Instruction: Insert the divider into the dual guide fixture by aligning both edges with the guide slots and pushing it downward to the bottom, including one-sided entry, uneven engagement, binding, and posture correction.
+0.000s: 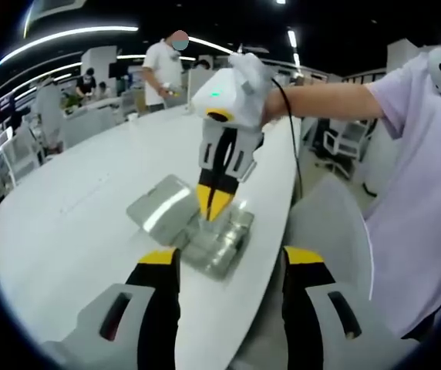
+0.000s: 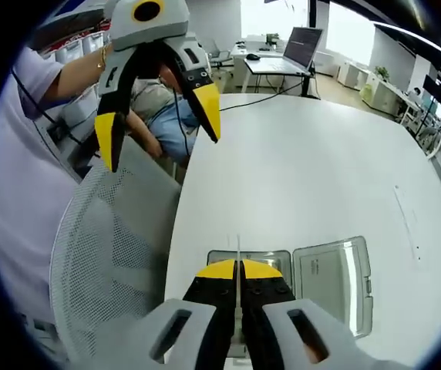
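Currently the right hand-held gripper (image 2: 238,271), clamped on the thin clear plastic divider (image 2: 238,250) over the grey metal guide fixture (image 1: 219,240), risks one-sided binding if tilted, while the left hand-held gripper (image 1: 232,266) hangs open.

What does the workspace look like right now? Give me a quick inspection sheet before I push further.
Surface: large white oval table, mostly bare.
Job's things: thin clear divider plate held upright on edge over the grey metal guide fixture; whether its edges sit in the slots cannot be told. A flat grey lidded tray lies beside the fixture.
Clutter: nothing seen near the fixture.
Grippers: right tool shut on the divider; left tool open, held apart from the fixture.
Cables: black cable trailing from the right tool along the table edge.
Surroundings: white mesh chair at the table edge; people and desks beyond.
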`<control>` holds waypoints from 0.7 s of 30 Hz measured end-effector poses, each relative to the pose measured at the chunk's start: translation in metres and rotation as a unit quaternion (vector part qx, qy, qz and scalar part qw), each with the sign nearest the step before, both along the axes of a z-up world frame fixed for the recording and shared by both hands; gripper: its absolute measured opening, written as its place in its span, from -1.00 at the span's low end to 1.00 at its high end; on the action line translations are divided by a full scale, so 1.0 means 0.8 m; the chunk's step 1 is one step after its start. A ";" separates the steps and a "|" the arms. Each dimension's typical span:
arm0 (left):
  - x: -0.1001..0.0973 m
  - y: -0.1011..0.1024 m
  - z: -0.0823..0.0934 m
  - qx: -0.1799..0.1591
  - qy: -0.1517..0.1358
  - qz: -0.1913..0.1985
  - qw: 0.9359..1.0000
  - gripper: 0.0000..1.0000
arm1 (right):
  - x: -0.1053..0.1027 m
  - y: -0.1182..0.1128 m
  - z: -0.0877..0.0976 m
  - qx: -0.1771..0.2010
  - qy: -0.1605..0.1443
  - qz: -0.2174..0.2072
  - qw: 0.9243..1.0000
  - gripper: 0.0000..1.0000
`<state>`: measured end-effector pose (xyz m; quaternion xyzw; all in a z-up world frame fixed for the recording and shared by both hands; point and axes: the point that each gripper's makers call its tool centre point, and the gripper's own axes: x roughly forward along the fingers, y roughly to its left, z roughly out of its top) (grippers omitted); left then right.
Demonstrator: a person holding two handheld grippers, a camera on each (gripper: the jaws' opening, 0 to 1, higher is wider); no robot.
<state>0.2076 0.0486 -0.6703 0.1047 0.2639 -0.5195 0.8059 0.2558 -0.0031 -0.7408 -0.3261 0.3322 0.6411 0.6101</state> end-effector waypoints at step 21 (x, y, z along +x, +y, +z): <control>0.006 0.039 0.001 0.002 -0.002 0.036 0.999 0.03 | 0.013 0.006 -0.043 -0.021 0.017 -0.034 0.999 -1.00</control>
